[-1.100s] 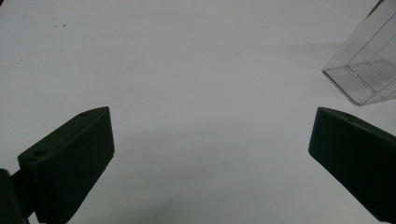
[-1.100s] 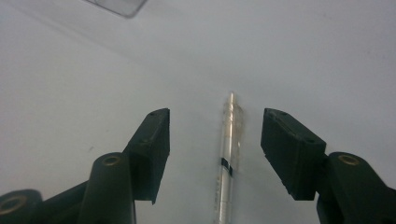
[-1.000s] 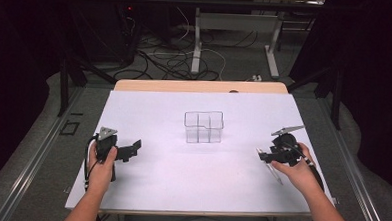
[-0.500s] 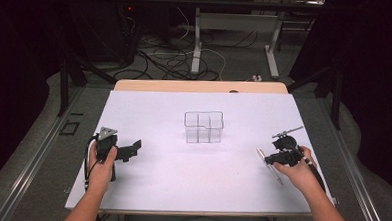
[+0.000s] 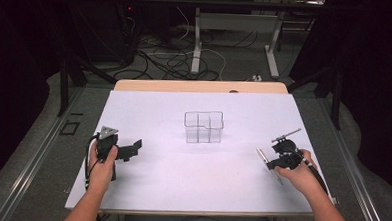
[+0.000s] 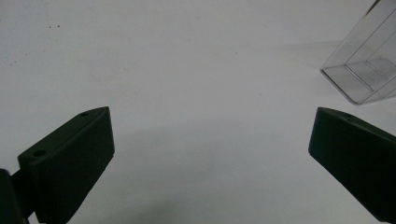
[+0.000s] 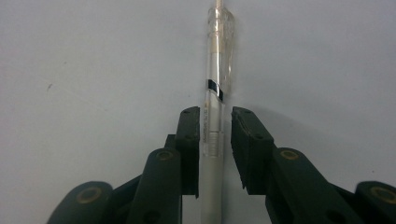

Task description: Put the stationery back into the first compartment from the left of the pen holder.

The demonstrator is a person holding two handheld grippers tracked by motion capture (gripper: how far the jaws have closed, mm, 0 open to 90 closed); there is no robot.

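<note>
A white table (image 5: 180, 190) spans the scene, its wooden far edge showing past the white sheet. Near its middle stands a clear plastic organizer (image 5: 204, 126) with open-topped compartments; in the left gripper view its corner (image 6: 364, 70) sits at the upper right. The left gripper (image 5: 132, 149) rests on the table at the near left, well apart from the organizer, its jaws spread wide with nothing between them. The right gripper (image 5: 268, 161) is low over the table at the near right. In the right gripper view a clear pen (image 7: 215, 93) lies on the table between its jaws (image 7: 215, 126) — one jaw touches the barrel, the other stands just off it, so they are nearly closed but not clamped. The pen (image 5: 268, 164) lies at the near right, pointing away from the hand.
</note>
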